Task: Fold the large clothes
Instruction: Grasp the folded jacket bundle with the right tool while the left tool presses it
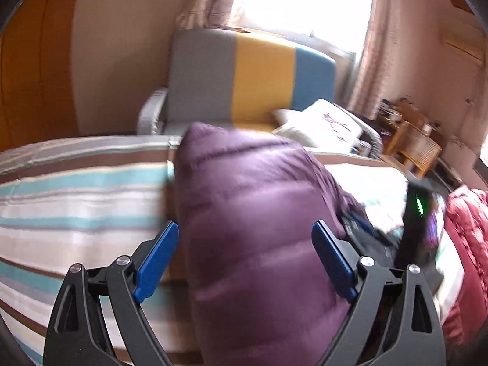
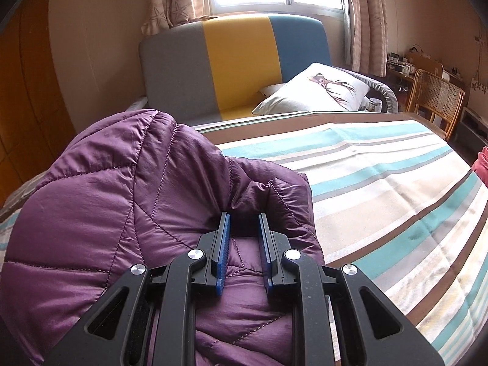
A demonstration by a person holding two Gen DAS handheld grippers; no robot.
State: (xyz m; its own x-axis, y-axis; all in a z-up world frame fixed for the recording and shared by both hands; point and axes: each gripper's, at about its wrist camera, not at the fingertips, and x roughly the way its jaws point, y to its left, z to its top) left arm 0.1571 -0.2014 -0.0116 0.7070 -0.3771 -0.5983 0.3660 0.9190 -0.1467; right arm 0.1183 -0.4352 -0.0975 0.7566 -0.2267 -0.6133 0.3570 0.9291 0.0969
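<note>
Over the striped bed (image 2: 381, 183) a purple quilted down jacket (image 2: 128, 201) is bunched into a tall, puffy mound, lifted partly off the sheet. From the right wrist view, the right claw (image 2: 243, 250) has its blue pads drawn narrow, pinching a ridge of the jacket's shell near a stitched edge. From the left wrist view, the left claw (image 1: 245, 259) stands wide, its blue pads either side of the purple bulk; that picture is blurred, so I cannot tell whether the pads touch the fabric, but they are not clamped on it.

The jacket looks light for its size, soft and springy, with a slick, shiny shell. I judge it will slide under a shallow pinch and puff back after each fold, so a hold on a seam, hem or quilting line should be surer than one on a smooth padded panel. The left claw would do best closing on an edge well apart from the right one's grip, so the cloth can be spread flat on the bed first.

Beyond the bed stand a grey, yellow and blue sofa (image 2: 238, 61) with a deer-print cushion (image 2: 317, 91).
</note>
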